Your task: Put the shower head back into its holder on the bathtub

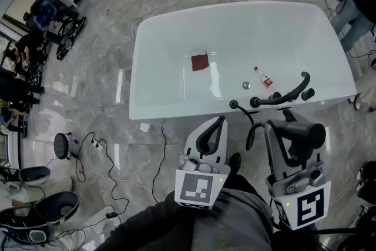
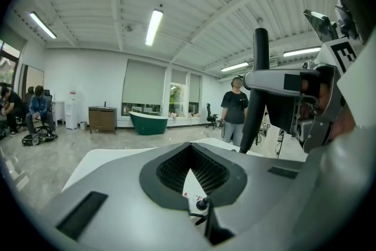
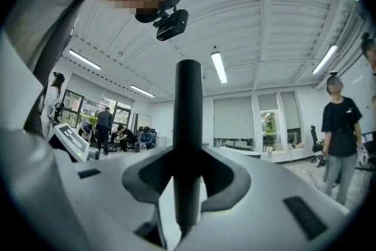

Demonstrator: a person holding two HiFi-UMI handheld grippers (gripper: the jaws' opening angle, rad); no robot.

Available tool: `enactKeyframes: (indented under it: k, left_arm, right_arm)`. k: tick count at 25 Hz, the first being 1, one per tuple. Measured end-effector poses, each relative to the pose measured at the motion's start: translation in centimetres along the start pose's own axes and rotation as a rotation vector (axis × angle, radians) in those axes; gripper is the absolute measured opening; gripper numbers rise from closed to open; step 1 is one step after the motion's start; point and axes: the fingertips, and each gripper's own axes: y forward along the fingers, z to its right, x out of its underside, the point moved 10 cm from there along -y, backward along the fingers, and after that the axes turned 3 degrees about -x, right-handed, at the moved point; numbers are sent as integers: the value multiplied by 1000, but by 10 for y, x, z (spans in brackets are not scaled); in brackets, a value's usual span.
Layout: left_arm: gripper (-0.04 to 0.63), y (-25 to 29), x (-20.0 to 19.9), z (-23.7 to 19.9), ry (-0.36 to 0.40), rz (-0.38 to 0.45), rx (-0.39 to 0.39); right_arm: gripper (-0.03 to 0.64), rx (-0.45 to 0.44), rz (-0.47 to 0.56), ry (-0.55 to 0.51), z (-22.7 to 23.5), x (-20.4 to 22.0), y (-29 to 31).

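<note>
The black shower head [image 1: 302,133] is gripped by my right gripper [image 1: 281,126], just in front of the white bathtub's [image 1: 176,38] near rim. In the right gripper view its handle [image 3: 188,138] stands upright between the shut jaws. A black hose [image 1: 251,137] loops from it to a small black fitting [image 1: 234,104] on the rim, beside the curved black faucet [image 1: 282,96]. My left gripper [image 1: 218,121] hangs to the left, its jaws together with nothing in them. The left gripper view shows the shower head [image 2: 261,88] to its right.
In the tub lie a red cloth [image 1: 200,62], a small bottle [image 1: 264,77] and the drain [image 1: 246,85]. Cables [image 1: 111,173] and gear litter the marble floor at left. People stand and sit around the room, one [image 1: 358,3] past the tub's right end.
</note>
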Motion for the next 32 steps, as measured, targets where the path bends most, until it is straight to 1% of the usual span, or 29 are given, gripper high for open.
enactKeyframes:
  k: [7, 12, 15, 20, 25, 28, 32]
  left_arm:
    - [3, 21, -8, -39, -33, 44, 22]
    - [5, 34, -7, -64, -67, 34, 25]
    - [5, 40, -8, -82, -77, 33, 36]
    - [5, 50, -11, -107, -85, 68, 92]
    - [4, 68, -22, -108, -84, 108, 154]
    - [5, 75, -26, -103, -74, 138, 166]
    - [5, 84, -36, -97, -97, 169, 155]
  right_arm:
    - [135, -22, -60, -36, -13, 0, 44]
    - [135, -29, -90, -38, -16, 2, 75]
    - [135, -25, -94, -53, -20, -3, 92]
    - [135, 7, -65, -113, -28, -31, 116]
    - [135, 38, 9, -157, -13, -78, 119]
    - [135, 33, 57, -195, -7, -101, 116]
    - [135, 11, 83, -238, 4, -115, 122]
